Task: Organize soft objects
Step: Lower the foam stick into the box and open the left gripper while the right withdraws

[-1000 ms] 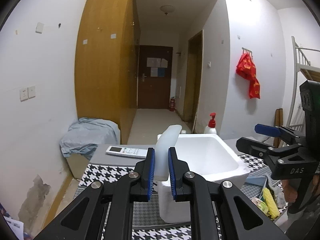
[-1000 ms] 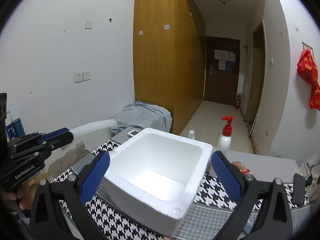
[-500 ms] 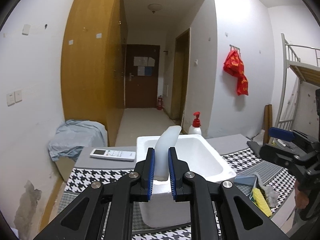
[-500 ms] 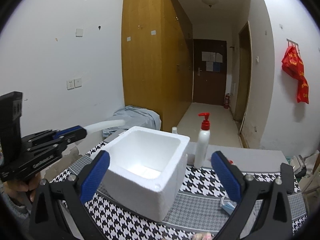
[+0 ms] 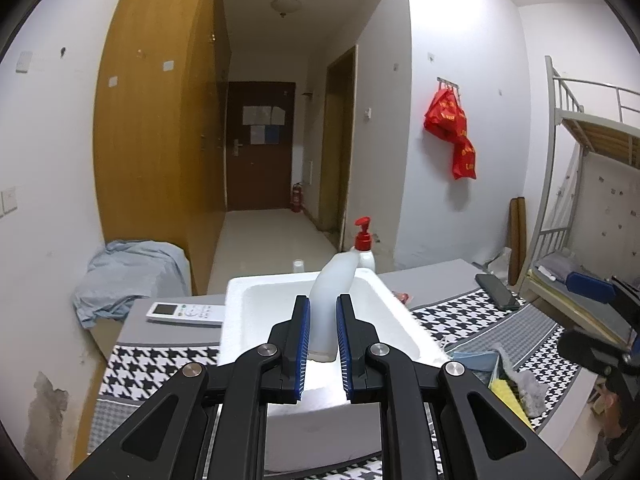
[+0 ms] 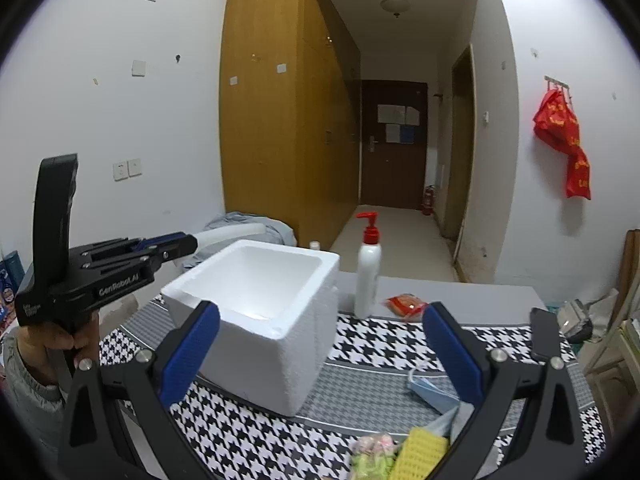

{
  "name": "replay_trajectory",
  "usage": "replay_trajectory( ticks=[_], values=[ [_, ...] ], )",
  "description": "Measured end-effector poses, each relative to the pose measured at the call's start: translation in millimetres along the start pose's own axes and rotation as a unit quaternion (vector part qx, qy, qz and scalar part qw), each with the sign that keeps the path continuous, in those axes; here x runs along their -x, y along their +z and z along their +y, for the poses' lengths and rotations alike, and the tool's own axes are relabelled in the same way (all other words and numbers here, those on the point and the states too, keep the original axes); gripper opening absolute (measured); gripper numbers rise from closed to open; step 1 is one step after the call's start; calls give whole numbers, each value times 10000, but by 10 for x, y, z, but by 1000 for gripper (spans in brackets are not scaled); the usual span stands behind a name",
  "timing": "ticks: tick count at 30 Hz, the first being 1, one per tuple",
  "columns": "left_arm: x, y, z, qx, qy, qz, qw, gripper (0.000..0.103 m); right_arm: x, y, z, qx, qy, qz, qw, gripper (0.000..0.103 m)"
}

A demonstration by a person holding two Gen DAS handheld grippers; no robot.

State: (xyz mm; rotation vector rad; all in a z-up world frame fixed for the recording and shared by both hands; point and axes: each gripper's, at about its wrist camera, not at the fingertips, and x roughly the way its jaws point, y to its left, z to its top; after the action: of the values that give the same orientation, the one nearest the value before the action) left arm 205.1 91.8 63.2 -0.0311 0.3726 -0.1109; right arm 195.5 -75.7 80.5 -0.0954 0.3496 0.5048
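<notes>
Clearly stamped "GenRobot.AI", left claw [image 5: 322,344] clamping a soft white tube [image 5: 329,304] over foam box [image 6: 256,312]; right claw [image 6: 320,352] spread wide, at 3 o'clock.

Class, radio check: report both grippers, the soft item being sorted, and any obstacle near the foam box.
Left gripper shut on pale soft strip, held over foam box. Right gripper open, empty. Box interior looks clear; pump bottle stands behind it.

Bystanders on the houndstooth table

A pump bottle [image 6: 368,276] stands by the far edge, a remote [image 5: 185,313] at the far left corner, a phone [image 5: 497,290] near the right edge.
</notes>
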Motion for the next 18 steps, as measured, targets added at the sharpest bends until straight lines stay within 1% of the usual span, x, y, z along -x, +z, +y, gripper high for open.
replay_trajectory(
  ticks=[6, 11, 12, 15, 16, 18],
  values=[
    [-140, 26, -78, -76, -133, 79, 9999, 15, 80, -104, -38, 23, -102, 15, 9999, 102],
    [-251, 26, -82, -57, -92, 173, 9998, 15, 99, -216, -129, -96, -274, 104, 9995, 102],
    [-283, 20, -78, -33, -30, 205, 9998, 19, 109, -239, -144, -101, -312, 113, 9994, 102],
    [-352, 15, -79, -31, 20, 269, 9996, 19, 131, -278, -191, -165, -396, 143, 9990, 102],
    [-377, 17, -77, -36, 87, 292, 9995, 20, 143, -290, -201, -178, -416, 143, 9989, 102],
    [-424, 22, -72, -45, 169, 330, 9993, 27, 168, -307, -216, -209, -447, 133, 9987, 102]
  ],
)
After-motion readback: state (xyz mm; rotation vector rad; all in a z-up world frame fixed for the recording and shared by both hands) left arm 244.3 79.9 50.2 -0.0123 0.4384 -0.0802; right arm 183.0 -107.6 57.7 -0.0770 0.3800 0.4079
